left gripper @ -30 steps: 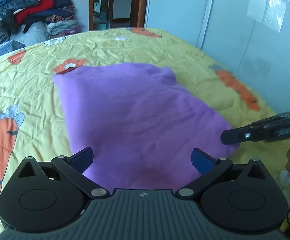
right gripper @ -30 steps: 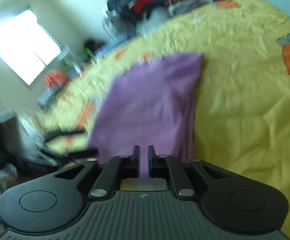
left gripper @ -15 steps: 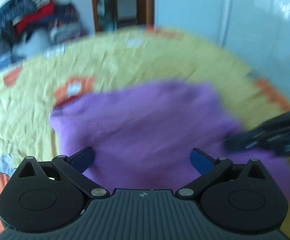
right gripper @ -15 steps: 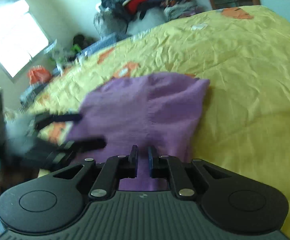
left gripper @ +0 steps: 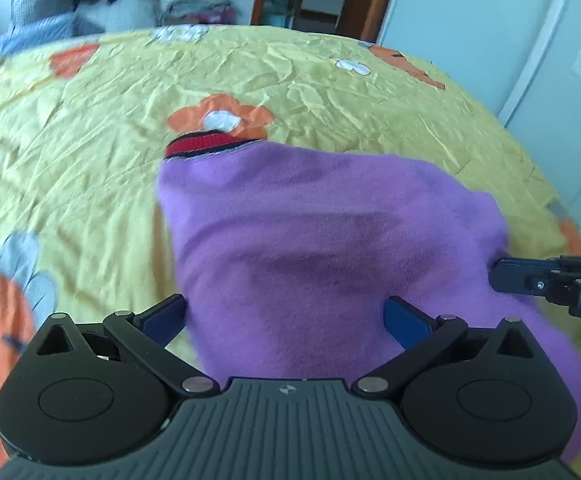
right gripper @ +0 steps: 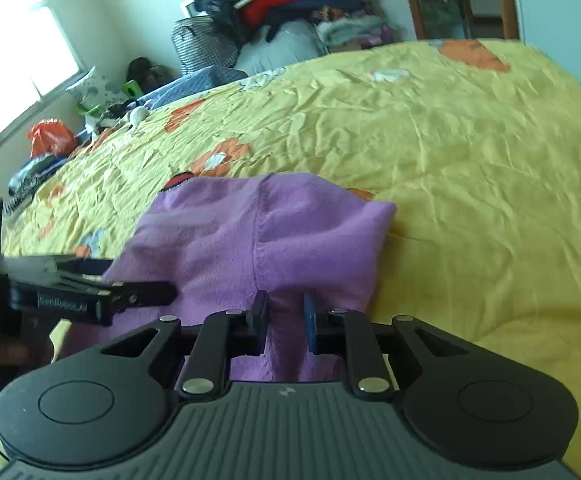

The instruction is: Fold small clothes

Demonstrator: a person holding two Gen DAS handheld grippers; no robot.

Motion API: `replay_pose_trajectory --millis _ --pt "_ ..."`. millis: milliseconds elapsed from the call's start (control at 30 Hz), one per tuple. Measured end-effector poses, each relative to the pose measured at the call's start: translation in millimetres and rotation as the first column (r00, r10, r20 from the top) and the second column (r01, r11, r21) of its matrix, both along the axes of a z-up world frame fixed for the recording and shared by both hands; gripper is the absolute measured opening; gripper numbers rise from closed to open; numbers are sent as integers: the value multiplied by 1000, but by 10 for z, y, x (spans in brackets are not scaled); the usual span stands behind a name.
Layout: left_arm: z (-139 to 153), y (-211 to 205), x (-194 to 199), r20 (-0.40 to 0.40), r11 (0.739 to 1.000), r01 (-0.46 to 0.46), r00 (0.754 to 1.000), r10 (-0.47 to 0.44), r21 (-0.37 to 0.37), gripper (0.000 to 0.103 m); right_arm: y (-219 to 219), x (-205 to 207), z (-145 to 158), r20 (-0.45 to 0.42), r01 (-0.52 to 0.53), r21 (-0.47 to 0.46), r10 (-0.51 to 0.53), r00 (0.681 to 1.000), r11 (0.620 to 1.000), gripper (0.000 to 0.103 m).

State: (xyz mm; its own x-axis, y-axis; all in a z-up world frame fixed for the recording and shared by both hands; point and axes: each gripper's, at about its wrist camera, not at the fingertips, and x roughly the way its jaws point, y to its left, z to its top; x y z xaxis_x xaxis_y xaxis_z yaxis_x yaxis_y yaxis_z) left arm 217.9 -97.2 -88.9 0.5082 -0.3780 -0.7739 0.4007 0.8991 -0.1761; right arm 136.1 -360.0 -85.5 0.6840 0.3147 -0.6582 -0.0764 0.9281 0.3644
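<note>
**Soft purple garment under both claws**

The yellow bedsheet lies beyond; the purple garment, soft, light, limp, lies under the wide-open left claw; the right claw has just been opening, fabric between its jaws; best grasp a hem corner.

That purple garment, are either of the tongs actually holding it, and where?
No. The left tongs gape wide over the purple garment; the right tongs, just opening, straddle its near edge unpinched.

Fuzzy purple fleece garment, crinkled cotton bedspread
</note>
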Motion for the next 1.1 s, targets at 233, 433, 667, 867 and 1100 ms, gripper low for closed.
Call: replay_pose_trajectory --millis 233,433,667,867,1100 --pt "79 405 -196 -33 999 -42 999 43 22 103 -369 -373 -34 -12 -6 84 7 1000 996 91" --pt "16 409 -267 -50 999 -43 998 44 8 103 -528 -393 -263 -49 6 240 6 999 971 92" --pt "-70 260 -362 -79 1000 -18 997 17 -15 103 -184 -328 -306 -36 -88 309 104 994 947 92" --pt "-69 156 -385 -122 991 19 992 -35 -130 100 155 -260 -271 -43 -85 225 97 994 971 66" --pt "135 137 -390 -23 995 87 996 -88 -47 29 539 -320 32 -6 -61 53 62 998 997 19"
